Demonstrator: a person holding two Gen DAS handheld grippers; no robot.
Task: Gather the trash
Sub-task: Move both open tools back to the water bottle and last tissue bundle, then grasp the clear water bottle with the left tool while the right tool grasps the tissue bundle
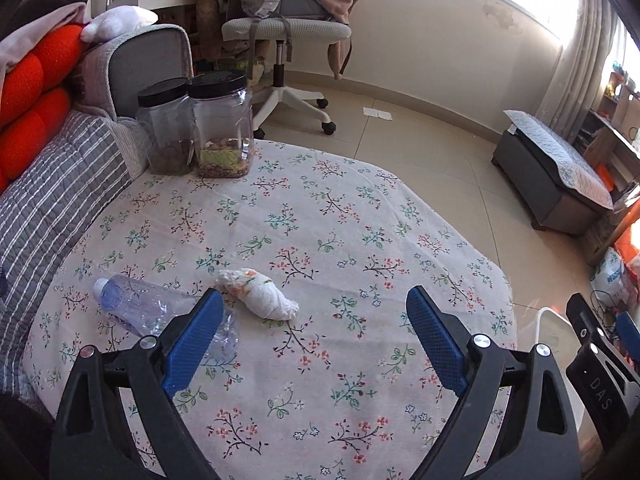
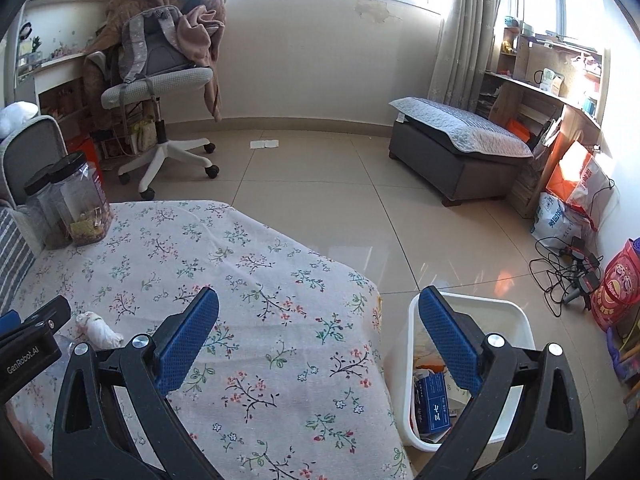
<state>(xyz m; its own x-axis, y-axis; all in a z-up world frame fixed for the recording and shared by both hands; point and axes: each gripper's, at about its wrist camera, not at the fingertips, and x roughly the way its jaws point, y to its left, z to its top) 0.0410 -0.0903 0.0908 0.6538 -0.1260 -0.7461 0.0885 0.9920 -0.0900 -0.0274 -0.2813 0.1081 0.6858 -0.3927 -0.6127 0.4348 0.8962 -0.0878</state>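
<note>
A crumpled white tissue wad (image 1: pixel 258 293) lies on the floral tablecloth (image 1: pixel 320 216). Left of it lies a crushed clear plastic bottle (image 1: pixel 152 312), partly behind my left finger. My left gripper (image 1: pixel 315 304) hangs open above the table with nothing between its fingers, the wad just ahead of its left finger. My right gripper (image 2: pixel 319 304) is open and empty over the table's right edge. In the right wrist view the wad (image 2: pixel 98 330) shows at far left, and the white trash bin (image 2: pixel 516 320) stands on the floor beside the table, with a blue box (image 2: pixel 432 402) and other scraps inside.
Two black-lidded clear jars (image 1: pixel 222 128) stand at the table's far left corner by a sofa (image 1: pixel 60 184). An office chair (image 1: pixel 288 32) piled with clothes, a grey ottoman (image 2: pixel 460 156), cables (image 2: pixel 560 272) and bags (image 2: pixel 616 288) sit on the tiled floor.
</note>
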